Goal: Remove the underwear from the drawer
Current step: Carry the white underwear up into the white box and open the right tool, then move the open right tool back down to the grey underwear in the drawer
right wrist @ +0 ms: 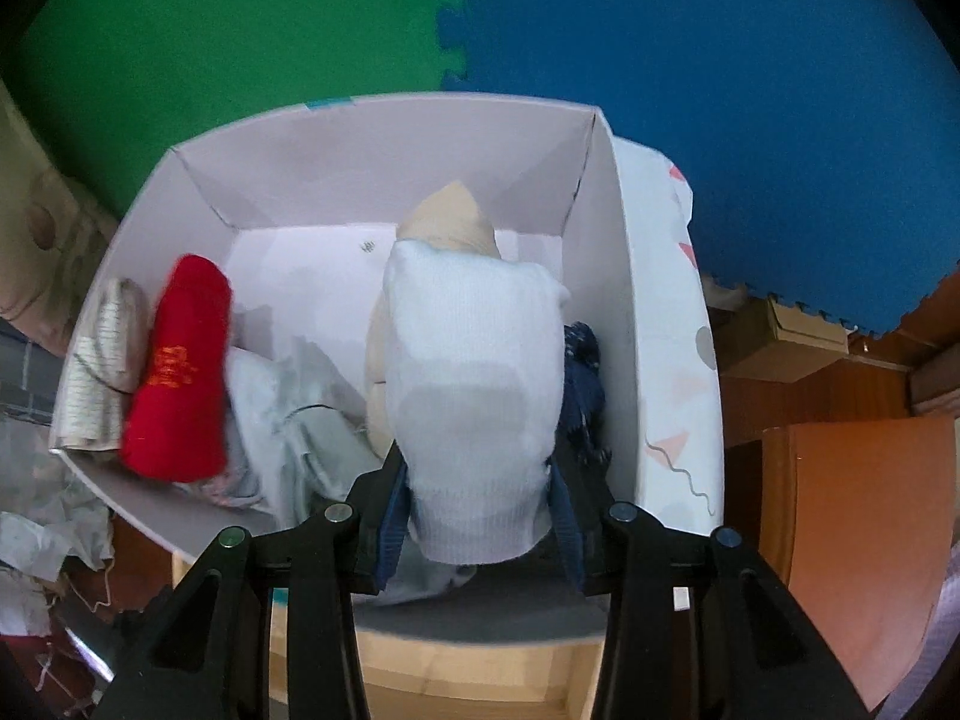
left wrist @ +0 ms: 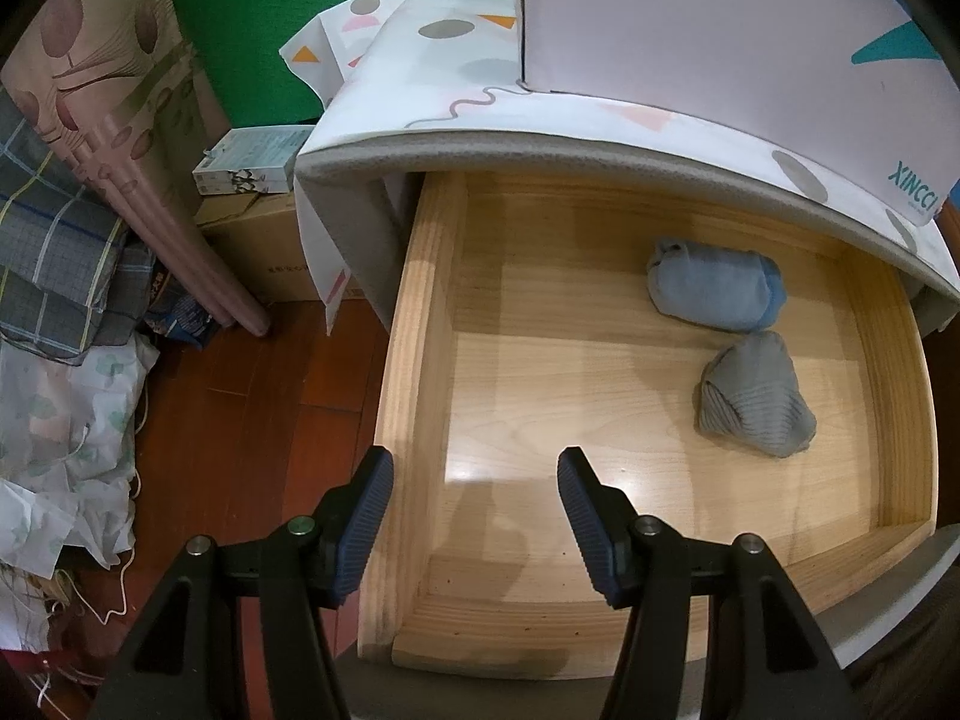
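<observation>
White underwear [right wrist: 474,396] between right tongs [right wrist: 477,516] over box [right wrist: 606,252], drawer [left wrist: 420,312] open.

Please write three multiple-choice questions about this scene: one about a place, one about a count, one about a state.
1. Where does the red bundle lie?
A. in the white box
B. in the drawer
C. on the floor

2. How many rolled bundles lie in the wooden drawer?
A. one
B. two
C. four

3. What is between the right hand-held gripper's fingers?
A. nothing
B. a white garment
C. a cardboard carton

Answers: 1 A, it leans inside the box's left wall. 2 B, a blue bundle and a grey bundle. 3 B, both pads flank it.
</observation>
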A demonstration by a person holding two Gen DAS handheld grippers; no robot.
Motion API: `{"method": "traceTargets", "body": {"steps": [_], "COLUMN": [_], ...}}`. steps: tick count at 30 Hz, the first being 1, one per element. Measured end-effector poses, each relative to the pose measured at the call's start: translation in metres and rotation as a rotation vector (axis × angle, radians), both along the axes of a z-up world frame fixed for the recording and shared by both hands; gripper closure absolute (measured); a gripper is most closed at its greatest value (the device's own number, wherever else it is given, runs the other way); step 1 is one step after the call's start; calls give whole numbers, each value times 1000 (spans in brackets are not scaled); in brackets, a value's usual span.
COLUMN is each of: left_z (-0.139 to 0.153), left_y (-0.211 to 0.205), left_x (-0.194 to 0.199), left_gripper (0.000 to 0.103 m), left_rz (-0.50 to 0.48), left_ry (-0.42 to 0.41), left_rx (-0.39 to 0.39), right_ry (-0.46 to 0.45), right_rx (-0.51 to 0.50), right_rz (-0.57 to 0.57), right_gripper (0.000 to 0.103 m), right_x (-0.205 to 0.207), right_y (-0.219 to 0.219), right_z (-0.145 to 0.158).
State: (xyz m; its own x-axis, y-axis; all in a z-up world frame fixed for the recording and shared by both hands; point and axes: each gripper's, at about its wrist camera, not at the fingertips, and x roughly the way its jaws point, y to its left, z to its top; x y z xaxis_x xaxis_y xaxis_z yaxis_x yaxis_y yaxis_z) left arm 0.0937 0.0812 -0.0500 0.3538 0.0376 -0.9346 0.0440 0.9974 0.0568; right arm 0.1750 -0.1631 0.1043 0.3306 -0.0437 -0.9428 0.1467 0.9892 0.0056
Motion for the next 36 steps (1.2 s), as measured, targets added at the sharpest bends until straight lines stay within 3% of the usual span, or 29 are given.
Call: {"method": "traceTargets", "body": {"steps": [8,16,27,32,36], "left_z": [-1,-2,-2,-2,-2], "left_y": [-1,-1,2,2,2], "left_x": [0,-1,0,0,1], "left_gripper": [45,45,45,45,45], "left_rz": [1,3,3,2,1], "left_ry": [5,10,14,13,13], "left_rx": [1,5,10,15,17], "right_ry": [-8,-46,-82,-48,31], "right_rx": [-9,6,48,70,97], "right_rz": [1,8,98,134,144], "right_gripper": [55,48,44,44,44], "right_x": [1,-12,-80,-111,-125], "right_y": [4,3,17,25,35], "right_z": [-4,17,33,16,-29]}}
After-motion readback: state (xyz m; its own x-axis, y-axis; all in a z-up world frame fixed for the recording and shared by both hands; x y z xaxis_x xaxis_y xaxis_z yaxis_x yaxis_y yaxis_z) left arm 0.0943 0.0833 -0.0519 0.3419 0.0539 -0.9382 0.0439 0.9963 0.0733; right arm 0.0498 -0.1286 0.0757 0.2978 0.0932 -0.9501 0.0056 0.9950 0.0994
